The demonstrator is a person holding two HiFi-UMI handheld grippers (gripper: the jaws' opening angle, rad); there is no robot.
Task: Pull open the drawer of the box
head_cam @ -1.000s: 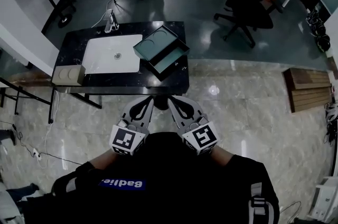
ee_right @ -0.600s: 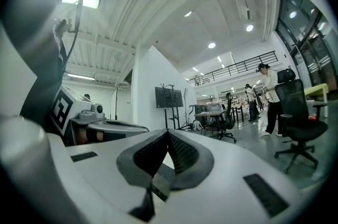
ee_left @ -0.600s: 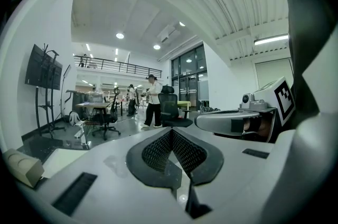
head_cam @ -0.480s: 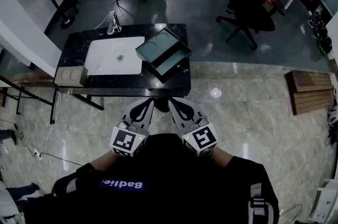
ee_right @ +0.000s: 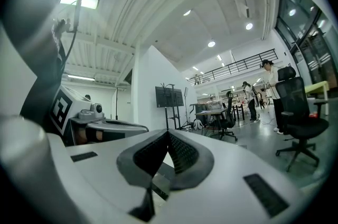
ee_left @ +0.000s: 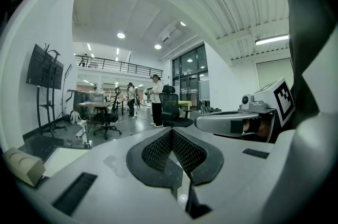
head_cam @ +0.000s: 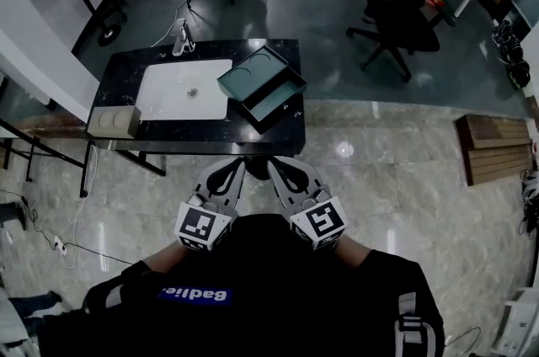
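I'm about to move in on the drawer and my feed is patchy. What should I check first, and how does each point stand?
1. Box in sight on the table: ok.
2. Left gripper empty: ok. Its jaws are together, so it must open before any grasp.
3. Right gripper empty: ok. Its jaws are together too.
4. Grippers within reach of the box: not ok. Both are held close to the body, short of the table edge.
5. Drawer state and where to grab it: cannot tell. The box is too small in the head view.
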